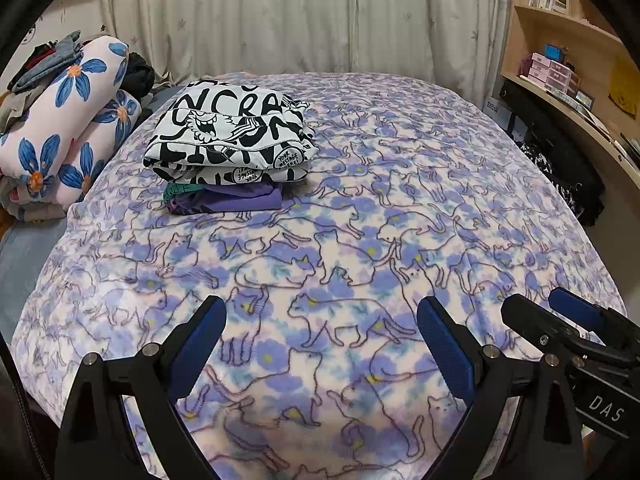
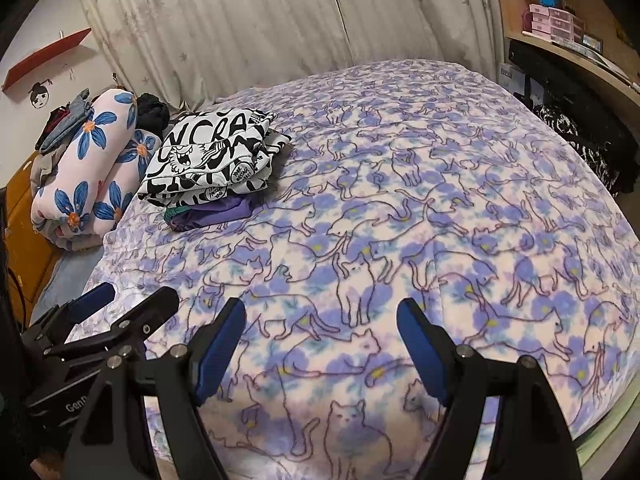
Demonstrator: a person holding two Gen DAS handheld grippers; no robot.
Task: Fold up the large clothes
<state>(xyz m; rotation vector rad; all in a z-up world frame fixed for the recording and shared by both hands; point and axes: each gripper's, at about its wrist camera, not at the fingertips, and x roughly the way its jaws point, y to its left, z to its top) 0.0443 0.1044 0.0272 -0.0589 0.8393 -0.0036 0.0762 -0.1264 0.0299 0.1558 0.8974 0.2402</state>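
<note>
blue-padded left gripper (image 1: 322, 340) and right gripper (image 2: 320, 342) side by side, tilted down over the blanket (image 1: 360, 220), jaws spread, empty

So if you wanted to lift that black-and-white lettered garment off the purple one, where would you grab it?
Probably by the rounded fold edge of the black-and-white garment that faces the camera, coming in low from the near side. That edge bulges past the purple garment beneath, so one finger could slip under it. Both the left hand-held gripper and the right hand-held gripper stand open.
</note>
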